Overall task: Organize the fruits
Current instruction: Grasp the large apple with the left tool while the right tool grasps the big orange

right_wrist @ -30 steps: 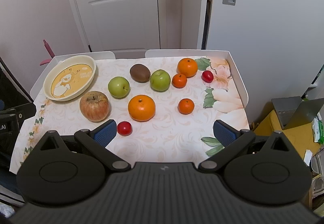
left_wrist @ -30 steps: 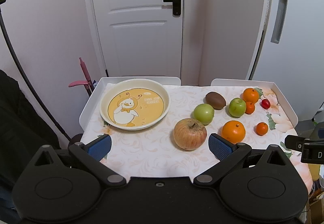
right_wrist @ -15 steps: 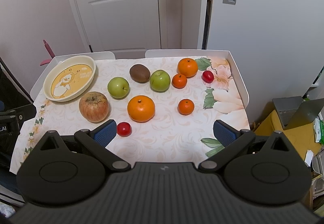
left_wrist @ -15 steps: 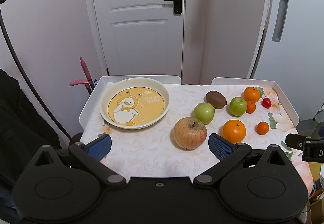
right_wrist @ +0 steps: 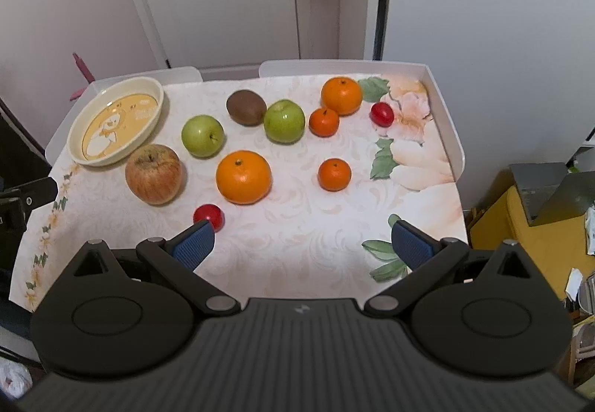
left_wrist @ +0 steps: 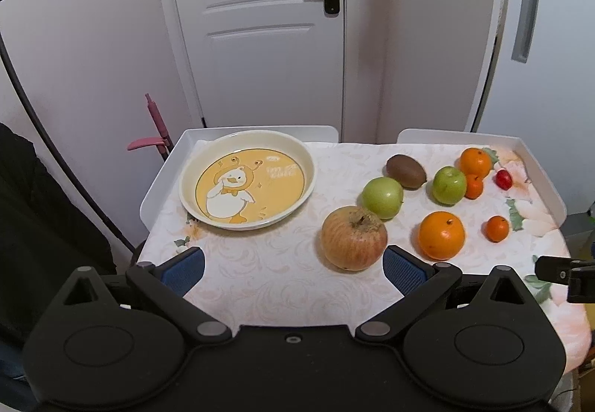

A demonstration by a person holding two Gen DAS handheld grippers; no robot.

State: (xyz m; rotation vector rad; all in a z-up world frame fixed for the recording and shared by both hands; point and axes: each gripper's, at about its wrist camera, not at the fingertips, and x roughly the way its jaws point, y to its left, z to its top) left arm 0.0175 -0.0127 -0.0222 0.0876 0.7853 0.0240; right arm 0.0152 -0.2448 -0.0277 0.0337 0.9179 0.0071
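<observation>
A cream plate with a yellow duck picture [left_wrist: 247,179] [right_wrist: 115,121] sits empty at the table's far left. Loose fruit lies to its right: a reddish apple [left_wrist: 353,238] [right_wrist: 154,173], two green apples [right_wrist: 202,135] [right_wrist: 284,121], a kiwi [right_wrist: 245,107], two big oranges [right_wrist: 243,176] [right_wrist: 341,95], two small tangerines [right_wrist: 334,174] [right_wrist: 324,121], and two red cherry tomatoes [right_wrist: 208,216] [right_wrist: 382,114]. My left gripper [left_wrist: 293,268] is open over the near edge, its right pad beside the reddish apple. My right gripper [right_wrist: 303,244] is open, its left pad next to the near tomato.
The table [right_wrist: 305,226] has a floral cloth and raised white rims at the back and sides. A white door stands behind it. A pink handle [left_wrist: 156,125] leans at the back left. Yellow boxes [right_wrist: 520,226] and clutter sit on the floor to the right.
Both grippers have drifted slightly forward toward the fruit. Both stay open, and no fruit has moved.
</observation>
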